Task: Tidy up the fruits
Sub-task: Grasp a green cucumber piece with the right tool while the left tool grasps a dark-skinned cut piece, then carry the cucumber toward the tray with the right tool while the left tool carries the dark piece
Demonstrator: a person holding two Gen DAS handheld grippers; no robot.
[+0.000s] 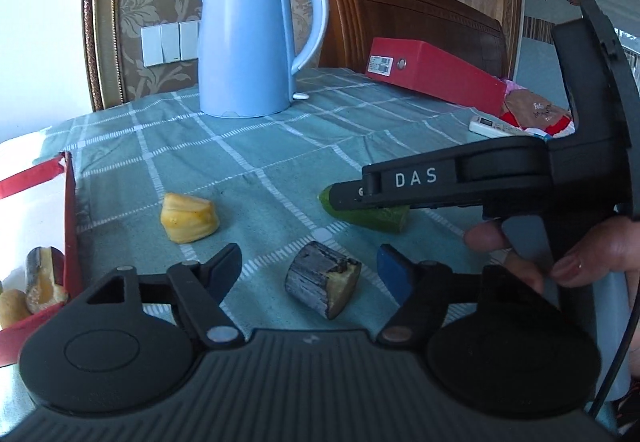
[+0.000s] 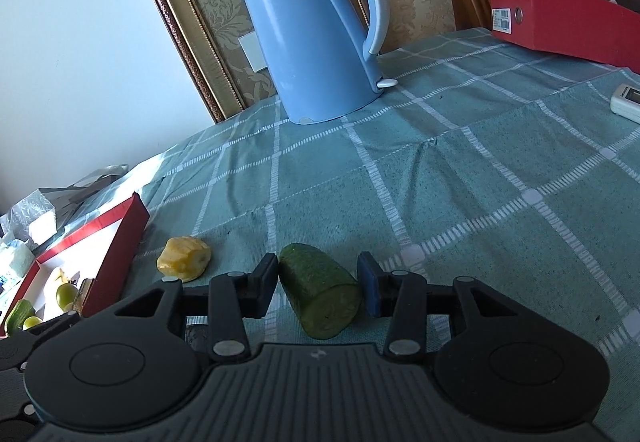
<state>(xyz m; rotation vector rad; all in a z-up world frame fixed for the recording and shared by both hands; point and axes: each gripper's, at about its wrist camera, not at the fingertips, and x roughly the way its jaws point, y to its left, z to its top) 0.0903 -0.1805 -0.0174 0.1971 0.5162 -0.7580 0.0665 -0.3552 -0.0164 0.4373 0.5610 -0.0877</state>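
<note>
Cucumber piece (image 2: 320, 294) lies between right gripper (image 2: 318, 288) fingers, cut end nearest.

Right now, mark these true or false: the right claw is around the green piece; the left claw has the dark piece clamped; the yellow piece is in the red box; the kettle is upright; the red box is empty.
1. The right claw brackets the green piece: true, open, with a gap at the right finger.
2. The left claw has clamped the dark piece: false. Its fingers stand wide of it.
3. The yellow piece is in the red box: false. It lies on the tablecloth.
4. The blue kettle stands upright: true.
5. The red box is empty: false. It holds fruit.
</note>
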